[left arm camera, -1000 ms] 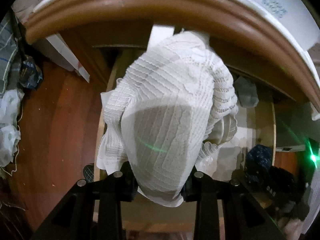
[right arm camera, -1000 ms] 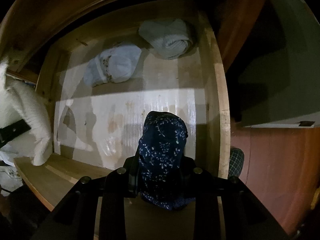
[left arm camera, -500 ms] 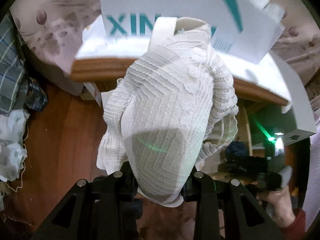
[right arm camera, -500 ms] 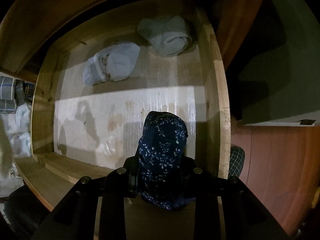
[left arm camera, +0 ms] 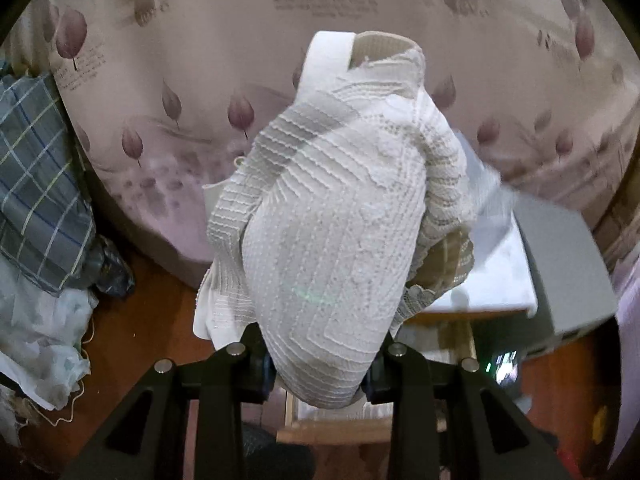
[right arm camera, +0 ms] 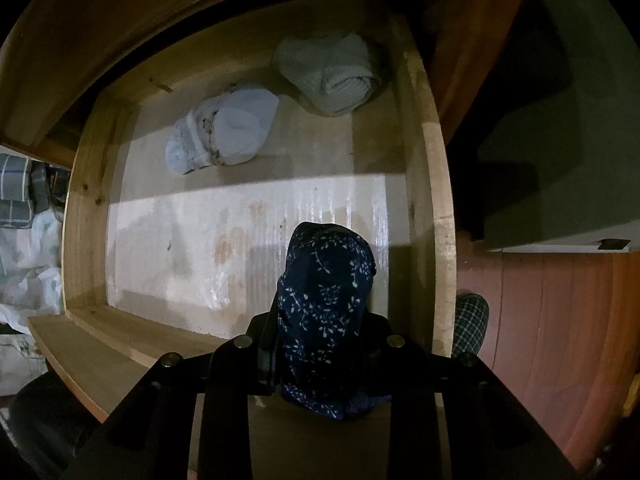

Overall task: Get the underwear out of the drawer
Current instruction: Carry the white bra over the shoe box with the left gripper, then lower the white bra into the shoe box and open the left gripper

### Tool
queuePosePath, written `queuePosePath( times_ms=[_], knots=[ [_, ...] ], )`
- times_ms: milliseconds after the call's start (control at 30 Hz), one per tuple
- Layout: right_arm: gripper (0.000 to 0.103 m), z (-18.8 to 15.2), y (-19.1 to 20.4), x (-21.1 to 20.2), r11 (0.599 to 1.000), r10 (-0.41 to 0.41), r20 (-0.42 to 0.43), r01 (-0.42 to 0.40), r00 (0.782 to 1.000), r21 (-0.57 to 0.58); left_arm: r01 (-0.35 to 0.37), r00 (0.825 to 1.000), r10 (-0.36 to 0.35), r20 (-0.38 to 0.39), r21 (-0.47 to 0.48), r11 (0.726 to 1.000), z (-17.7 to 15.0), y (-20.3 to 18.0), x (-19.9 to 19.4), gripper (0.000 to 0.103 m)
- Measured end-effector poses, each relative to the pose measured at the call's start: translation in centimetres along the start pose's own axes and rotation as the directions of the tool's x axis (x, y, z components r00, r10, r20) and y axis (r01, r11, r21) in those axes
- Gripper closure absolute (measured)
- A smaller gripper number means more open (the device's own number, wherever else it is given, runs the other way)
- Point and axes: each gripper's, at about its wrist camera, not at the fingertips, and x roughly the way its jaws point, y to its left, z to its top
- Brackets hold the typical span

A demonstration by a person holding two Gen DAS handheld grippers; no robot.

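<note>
In drawer (right arm camera: 424,152), far end: pale blue roll (right arm camera: 224,132) at 11 o'clock, white roll (right arm camera: 332,72) at 12, near each other, apart. Checked cloth (right arm camera: 472,320) at 3 o'clock outside drawer wall. Right gripper (right arm camera: 320,360) clamped on navy roll (right arm camera: 326,300), long axis toward 12, held above drawer floor. Left gripper (left arm camera: 320,364) clamped on white lace garment (left arm camera: 340,220), long axis toward 12, blocking mid view; tulip-print sheet (left arm camera: 200,80) behind, plaid cloth (left arm camera: 36,184) at 9 o'clock.

A bunched white lace-knit undergarment (left arm camera: 332,248) hangs clamped upright. A navy leaf-print underwear bundle (right arm camera: 326,312) is held above the open pale-wood drawer (right arm camera: 434,216), where a rolled light-blue pair (right arm camera: 224,132) and a pale-green pair (right arm camera: 332,72) lie at the drawer's back.
</note>
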Motion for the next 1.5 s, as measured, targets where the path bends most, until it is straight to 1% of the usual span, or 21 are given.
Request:
queuePosePath(
  times_ms=[100,133,167,267,400,467,500,533,600,700,767,867,933,1033,1100,1133,1200,1233,1333,1400,1500],
  knots=[
    [0.077,0.0,0.0,0.1,1.0,0.002,-0.003,-0.002,1.0,0.001,-0.02,0.999,0.02,0.029,0.014,1.0,3.3,0.2,0.0,0.071],
    [0.077,0.0,-0.1,0.1,1.0,0.003,-0.004,-0.003,1.0,0.0,-0.033,0.999,0.032,0.041,0.002,0.999,4.4,0.4,0.2,0.071],
    [0.077,0.0,-0.1,0.1,1.0,0.004,-0.006,-0.004,1.0,-0.001,-0.035,0.999,0.034,0.037,0.011,0.999,5.5,0.3,0.6,0.071],
    [0.077,0.1,-0.2,0.0,1.0,0.007,-0.008,-0.007,1.0,-0.002,-0.022,0.999,0.022,0.04,0.001,1.0,8.2,0.3,1.8,0.071],
    [0.077,0.0,-0.3,-0.1,1.0,0.008,-0.01,-0.008,1.0,-0.003,-0.013,0.999,0.012,0.046,0.023,1.0,11.7,-0.1,4.0,0.071],
    [0.077,0.0,-0.3,-0.1,1.0,0.008,-0.011,-0.008,1.0,-0.002,0.008,0.999,-0.009,0.047,0.032,0.999,13.3,-0.6,5.3,0.071],
    [0.077,0.0,-0.3,-0.1,1.0,0.01,-0.013,-0.01,1.0,0.0,0.002,0.999,-0.003,0.045,0.031,1.0,13.8,-0.8,5.9,0.071],
    [0.077,0.0,-0.3,0.0,1.0,0.011,-0.014,-0.011,1.0,0.002,0.005,1.0,-0.006,0.031,0.041,0.999,14.5,-1.1,6.8,0.071],
    [0.077,0.0,-0.3,-0.1,1.0,0.016,-0.015,-0.016,1.0,0.007,0.038,0.999,-0.038,0.007,0.065,0.997,15.3,-1.9,8.7,0.071],
    [0.077,0.0,-0.4,-0.1,1.0,0.017,-0.016,-0.017,1.0,0.007,0.064,0.996,-0.058,-0.075,0.076,0.995,15.9,-2.3,12.5,0.071],
    [0.077,-0.1,-0.4,0.0,1.0,0.013,-0.016,-0.013,1.0,0.001,0.059,0.991,-0.049,-0.127,0.077,0.995,15.9,-2.4,15.0,0.071],
    [0.077,-0.1,-0.3,0.1,1.0,0.012,-0.019,-0.012,1.0,0.001,0.007,0.988,0.006,-0.151,0.089,0.996,15.1,-2.2,17.8,0.071],
    [0.077,0.0,-0.4,0.0,1.0,0.014,-0.019,-0.014,1.0,0.002,0.002,0.988,0.014,-0.156,0.104,0.995,14.5,-2.3,19.0,0.071],
    [0.077,0.0,-0.3,0.1,1.0,0.013,-0.023,-0.013,1.0,0.001,-0.002,0.988,0.021,-0.156,0.122,0.993,14.0,-2.4,19.8,0.068],
    [0.077,0.0,-0.3,0.1,1.0,0.01,-0.023,-0.01,1.0,-0.003,-0.009,0.988,0.031,-0.15,0.143,0.99,13.9,-2.7,19.9,0.061],
    [0.077,0.0,-0.3,0.1,1.0,0.009,-0.024,-0.01,1.0,-0.004,-0.01,0.988,0.032,-0.149,0.146,0.989,13.7,-2.7,20.0,0.06],
    [0.077,0.0,-0.3,0.2,1.0,0.007,-0.025,-0.007,1.0,-0.007,-0.013,0.99,0.033,-0.14,0.142,0.99,13.5,-2.9,19.8,0.052],
    [0.077,0.1,-0.2,0.3,1.0,0.006,-0.025,-0.007,1.0,-0.007,-0.013,0.99,0.033,-0.137,0.141,0.99,13.4,-2.9,19.7,0.05],
    [0.077,0.0,-0.2,0.4,1.0,0.002,-0.028,-0.002,1.0,-0.011,-0.012,0.992,0.03,-0.124,0.141,0.99,13.3,-3.3,19.1,0.042],
    [0.077,0.1,0.0,0.5,1.0,-0.001,-0.029,0.001,1.0,-0.013,0.001,0.994,0.015,-0.111,0.146,0.989,13.2,-3.5,18.8,0.036],
    [0.077,0.1,0.2,0.6,1.0,-0.005,-0.03,0.004,1.0,-0.016,0.012,0.995,0.006,-0.099,0.183,0.983,13.0,-4.4,18.1,0.035]
  ],
)
